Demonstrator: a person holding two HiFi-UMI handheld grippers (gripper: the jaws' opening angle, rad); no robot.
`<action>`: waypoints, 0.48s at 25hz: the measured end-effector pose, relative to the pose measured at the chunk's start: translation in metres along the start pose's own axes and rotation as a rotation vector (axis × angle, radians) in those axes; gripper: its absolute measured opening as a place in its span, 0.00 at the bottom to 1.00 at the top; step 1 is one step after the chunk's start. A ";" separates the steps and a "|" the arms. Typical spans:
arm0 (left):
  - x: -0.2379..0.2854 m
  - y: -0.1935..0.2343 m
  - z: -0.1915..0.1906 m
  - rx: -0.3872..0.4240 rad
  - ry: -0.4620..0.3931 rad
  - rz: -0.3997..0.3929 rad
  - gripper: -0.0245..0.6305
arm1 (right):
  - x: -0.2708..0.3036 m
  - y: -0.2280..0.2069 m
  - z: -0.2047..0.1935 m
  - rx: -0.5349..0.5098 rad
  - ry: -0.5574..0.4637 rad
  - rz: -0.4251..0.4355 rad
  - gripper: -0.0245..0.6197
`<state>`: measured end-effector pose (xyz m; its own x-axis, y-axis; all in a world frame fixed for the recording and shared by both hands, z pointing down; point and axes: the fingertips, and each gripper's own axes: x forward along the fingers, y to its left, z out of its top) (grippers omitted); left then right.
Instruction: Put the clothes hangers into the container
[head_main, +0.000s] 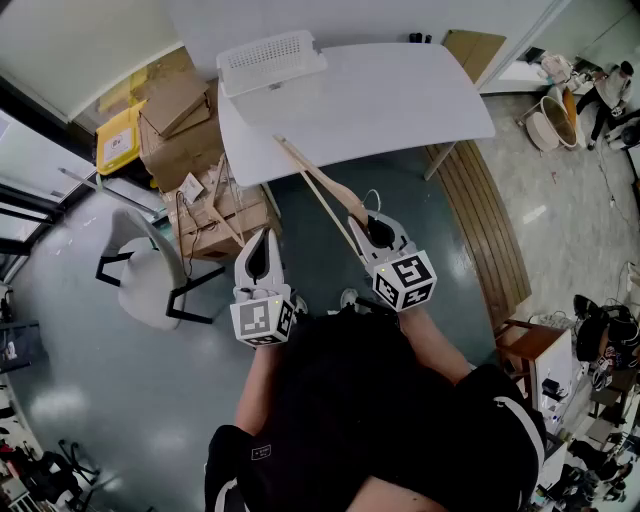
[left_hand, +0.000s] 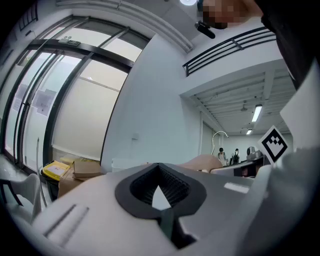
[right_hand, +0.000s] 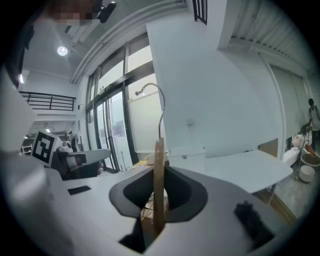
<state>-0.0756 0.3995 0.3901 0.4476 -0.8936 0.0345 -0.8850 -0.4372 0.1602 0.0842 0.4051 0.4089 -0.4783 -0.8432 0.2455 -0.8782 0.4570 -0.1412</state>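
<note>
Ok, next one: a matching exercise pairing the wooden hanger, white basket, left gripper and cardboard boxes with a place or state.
1 wooden clothes hanger with metal hook
2 white perforated plastic basket
3 left gripper
4 brown cardboard boxes

A on the floor beside the white table
B shut, holding nothing
C clamped in the right gripper
D on the table's far corner

Pairs: 1-C, 2-D, 3-B, 4-A

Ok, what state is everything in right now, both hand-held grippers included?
Left hand-held gripper: jaws together, nothing between them.
Right hand-held gripper: shut on the hanger.
Hanger: wooden, held in the air, long end pointing toward the table, not yet in the basket.
Basket: white, sits at the table's far left corner; no hanger seen in it.
</note>
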 end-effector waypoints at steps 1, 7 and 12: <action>0.001 0.000 0.000 0.000 0.001 -0.001 0.04 | 0.000 0.000 0.000 0.000 0.000 0.000 0.13; 0.001 -0.001 -0.003 -0.001 0.005 -0.002 0.04 | -0.002 -0.002 -0.001 -0.003 0.001 -0.005 0.13; 0.001 -0.010 -0.002 0.004 0.004 -0.006 0.04 | -0.010 -0.005 -0.001 -0.005 -0.001 -0.004 0.14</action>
<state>-0.0662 0.4029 0.3908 0.4538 -0.8903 0.0373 -0.8826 -0.4432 0.1568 0.0932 0.4114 0.4083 -0.4748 -0.8454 0.2447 -0.8801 0.4550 -0.1358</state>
